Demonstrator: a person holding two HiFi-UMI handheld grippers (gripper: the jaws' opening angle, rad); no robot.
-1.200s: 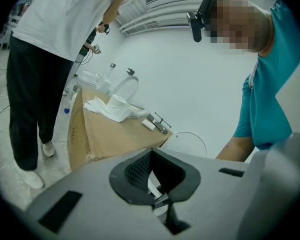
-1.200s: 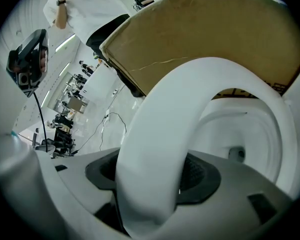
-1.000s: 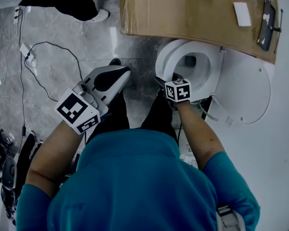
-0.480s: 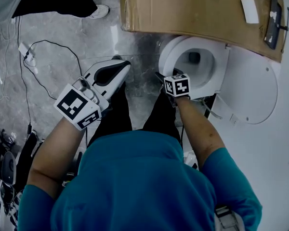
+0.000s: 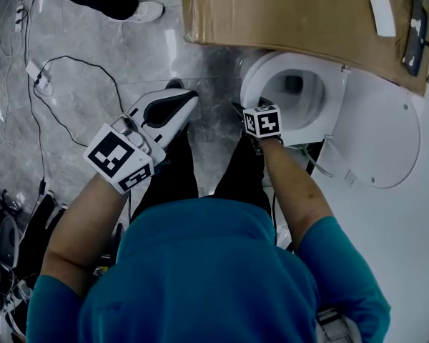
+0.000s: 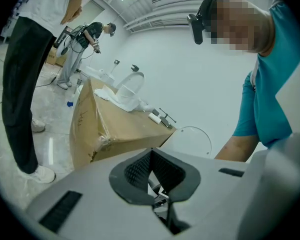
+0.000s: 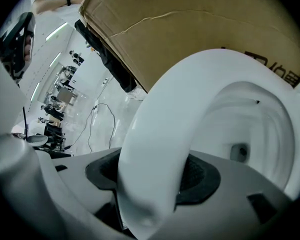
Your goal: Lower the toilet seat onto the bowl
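Gripping the front rim of the glossy white oval plastic toilet seat (image 7: 160, 109) in our right gripper (image 7: 152, 179), jaws spread wide with the pads pressing both its faces, we judge it sits close above the white ceramic bowl (image 7: 260, 129) seen through its ring. Its long axis runs straight away from this claw toward the hinge, so the coming move is down. Our left gripper (image 6: 151, 171), closed on nothing, faces the brown cardboard box (image 6: 115, 129), well apart from the seat.
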